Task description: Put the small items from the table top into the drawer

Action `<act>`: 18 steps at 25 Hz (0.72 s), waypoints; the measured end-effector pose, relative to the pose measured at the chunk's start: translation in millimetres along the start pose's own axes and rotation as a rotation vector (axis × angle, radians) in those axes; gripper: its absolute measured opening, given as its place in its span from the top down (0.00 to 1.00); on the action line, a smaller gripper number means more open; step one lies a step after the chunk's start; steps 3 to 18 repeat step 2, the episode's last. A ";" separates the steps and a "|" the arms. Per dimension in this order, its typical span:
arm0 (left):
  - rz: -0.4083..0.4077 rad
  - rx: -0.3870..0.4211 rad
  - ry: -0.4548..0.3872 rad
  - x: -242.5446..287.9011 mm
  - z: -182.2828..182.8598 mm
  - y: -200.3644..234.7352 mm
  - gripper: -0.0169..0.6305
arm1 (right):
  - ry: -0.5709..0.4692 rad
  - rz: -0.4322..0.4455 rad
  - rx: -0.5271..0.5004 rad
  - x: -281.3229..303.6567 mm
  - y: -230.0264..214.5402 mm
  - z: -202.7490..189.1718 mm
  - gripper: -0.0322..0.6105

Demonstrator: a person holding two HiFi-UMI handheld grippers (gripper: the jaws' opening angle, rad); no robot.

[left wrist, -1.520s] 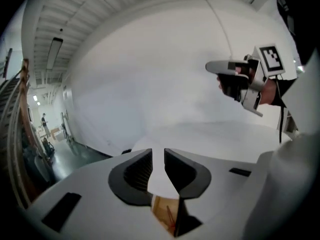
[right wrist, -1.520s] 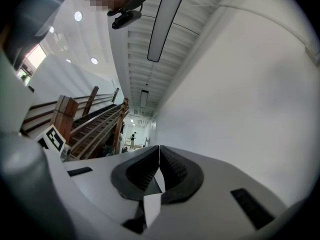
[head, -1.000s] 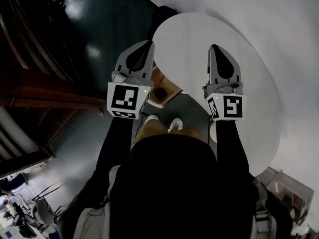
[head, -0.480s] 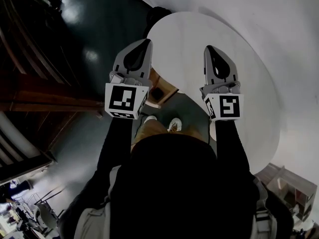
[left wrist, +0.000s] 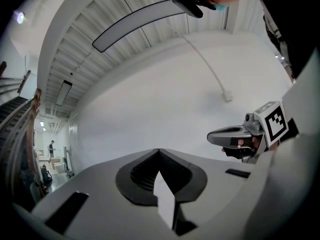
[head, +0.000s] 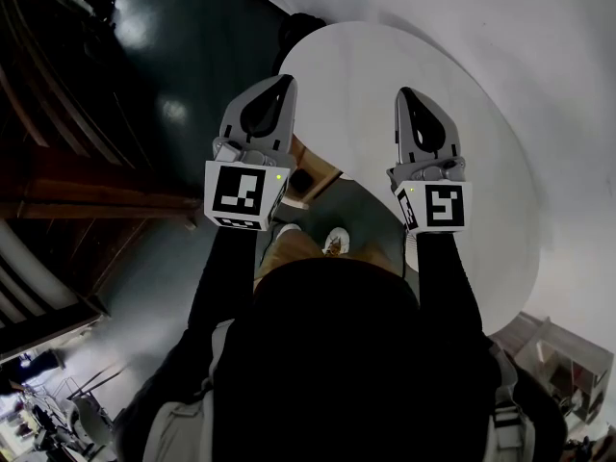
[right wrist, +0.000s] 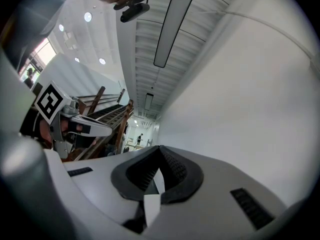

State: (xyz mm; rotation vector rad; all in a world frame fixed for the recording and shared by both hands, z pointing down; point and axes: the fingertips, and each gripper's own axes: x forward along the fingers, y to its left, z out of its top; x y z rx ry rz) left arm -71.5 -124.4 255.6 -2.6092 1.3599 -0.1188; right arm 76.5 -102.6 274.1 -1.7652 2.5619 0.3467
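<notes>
While both pairs of jaws are pressed together with nothing between them, the left gripper (left wrist: 159,151) and the right gripper (right wrist: 160,148) point side by side away from the person. Their long axes run nearly parallel, up the head view. Each gripper's own camera looks along its closed tips at a plain white wall (left wrist: 165,99) and a ribbed ceiling with long light strips (right wrist: 170,19), so both are aimed outward and somewhat up rather than at the table. The marker cube (head: 241,192) of the left one and the marker cube (head: 438,205) of the right one face the head camera, with the person's dark sleeves behind them.

Below the grippers lies the white table top (head: 385,65), an oval that stretches from the upper middle toward the lower right of the head view. No small items can be picked out on the part that shows. Between the two grippers, at the table's near edge, sits a brown open box (head: 310,176); whether it is the drawer cannot be told. The person's shoes (head: 335,242) stand on the dark floor (head: 183,94) just beside it.
</notes>
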 end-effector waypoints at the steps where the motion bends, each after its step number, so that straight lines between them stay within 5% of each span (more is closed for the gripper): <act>1: 0.000 -0.001 -0.001 0.3 0.0 0.3 0.95 | 0.000 0.000 0.000 0.4 0.1 0.1 0.91; 18: 0.001 -0.003 -0.002 0.5 -0.1 0.7 0.95 | 0.000 -0.001 0.000 0.8 0.2 0.3 0.91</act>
